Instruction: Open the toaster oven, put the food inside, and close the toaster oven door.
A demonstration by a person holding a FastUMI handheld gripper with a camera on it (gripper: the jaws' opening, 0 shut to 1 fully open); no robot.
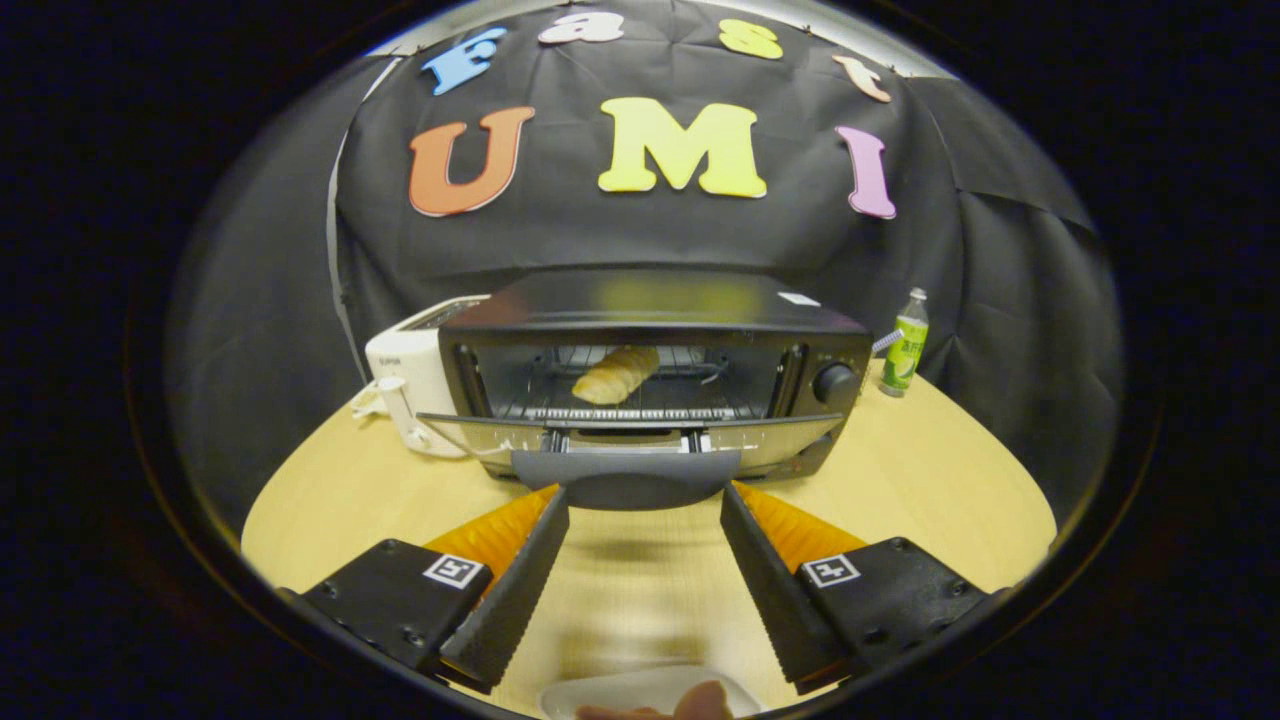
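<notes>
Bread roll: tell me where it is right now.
In the gripper view, the bread roll lies on the rack inside the open toaster oven, beyond the lowered door and well ahead of the gripper, whose fingers stand open.

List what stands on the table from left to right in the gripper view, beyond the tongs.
White toaster → toaster oven, door down with bread on its rack → green bottle. The tongs are open, just short of the door handle.
</notes>
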